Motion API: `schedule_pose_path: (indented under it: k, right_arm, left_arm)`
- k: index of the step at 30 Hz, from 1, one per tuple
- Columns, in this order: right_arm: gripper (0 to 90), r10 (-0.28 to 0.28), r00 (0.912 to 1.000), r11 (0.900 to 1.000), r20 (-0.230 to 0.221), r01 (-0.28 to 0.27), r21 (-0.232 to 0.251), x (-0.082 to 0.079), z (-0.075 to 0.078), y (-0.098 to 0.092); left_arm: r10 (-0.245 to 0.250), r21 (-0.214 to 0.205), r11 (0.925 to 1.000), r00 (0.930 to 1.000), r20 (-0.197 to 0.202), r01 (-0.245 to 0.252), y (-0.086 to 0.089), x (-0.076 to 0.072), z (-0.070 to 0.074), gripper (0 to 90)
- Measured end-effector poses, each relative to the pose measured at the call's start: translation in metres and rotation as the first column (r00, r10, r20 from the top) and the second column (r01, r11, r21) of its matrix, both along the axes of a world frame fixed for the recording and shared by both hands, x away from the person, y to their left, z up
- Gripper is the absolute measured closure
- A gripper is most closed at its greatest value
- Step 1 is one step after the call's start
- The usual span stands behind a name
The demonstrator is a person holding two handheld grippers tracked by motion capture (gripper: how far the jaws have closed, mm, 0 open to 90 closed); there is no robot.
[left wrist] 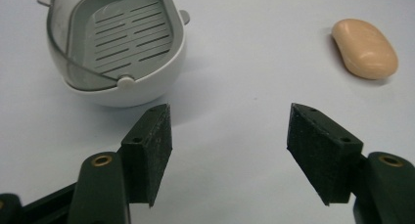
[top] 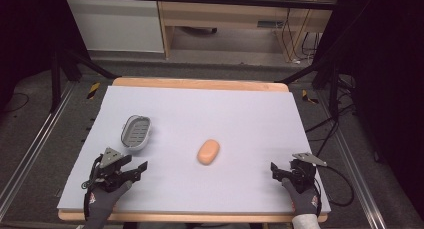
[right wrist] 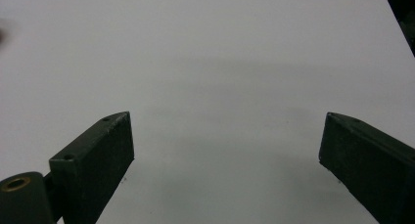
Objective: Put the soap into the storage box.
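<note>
Here the soap bar [top: 208, 152] lies ahead-right of my left gripper [top: 131, 170], between both wide-open empty grippers, the soap dish [top: 136, 131] just ahead-left, so I'd square my right gripper [top: 281, 172] across its short sides.

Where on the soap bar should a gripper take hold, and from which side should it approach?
Judging by shape, grip the soap bar across its narrow middle, coming down from above: it lies flat on the table, with long rounded sides free.
</note>
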State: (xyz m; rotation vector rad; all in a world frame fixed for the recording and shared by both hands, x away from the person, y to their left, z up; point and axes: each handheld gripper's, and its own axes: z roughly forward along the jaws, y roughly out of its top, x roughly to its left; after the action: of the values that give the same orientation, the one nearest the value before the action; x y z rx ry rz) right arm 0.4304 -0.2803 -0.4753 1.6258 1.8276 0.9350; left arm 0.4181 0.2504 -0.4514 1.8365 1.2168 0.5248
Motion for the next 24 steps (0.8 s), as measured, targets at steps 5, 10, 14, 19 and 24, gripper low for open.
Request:
schedule_pose_path:
  k: [5, 10, 14, 19, 24]
  right_arm:
    - [6.1, -0.001, 0.9999, 1.0, 0.013, 0.001, -0.01, -0.001, 0.002, 0.001]
    - [6.1, 0.006, 1.0, 0.9999, 0.007, -0.006, -0.011, 0.0, 0.001, 0.003]
    - [6.0, 0.007, 1.0, 0.9999, 0.006, -0.007, -0.008, -0.001, 0.001, 0.003]
    - [5.9, 0.014, 0.9999, 0.9998, -0.004, -0.014, -0.011, -0.001, 0.001, 0.005]
    - [5.9, 0.015, 0.9999, 0.9999, 0.001, -0.015, -0.009, -0.001, 0.002, 0.006]
  left_arm:
    - [-0.036, 0.014, 0.9993, 0.9994, -0.003, 0.036, -0.009, 0.001, 0.003, 31.2]
    - [-0.058, 0.019, 0.9982, 0.9983, 0.007, 0.057, -0.017, 0.001, 0.008, 30.3]
    - [-0.068, 0.021, 0.9975, 0.9977, 0.004, 0.068, -0.022, 0.0, 0.009, 30.3]
    - [-0.091, 0.026, 0.9956, 0.9959, 0.008, 0.09, -0.031, 0.003, 0.015, 30.1]
    - [-0.11, 0.016, 0.9939, 0.9938, 0.02, 0.109, -0.041, 0.008, 0.022, 29.7]
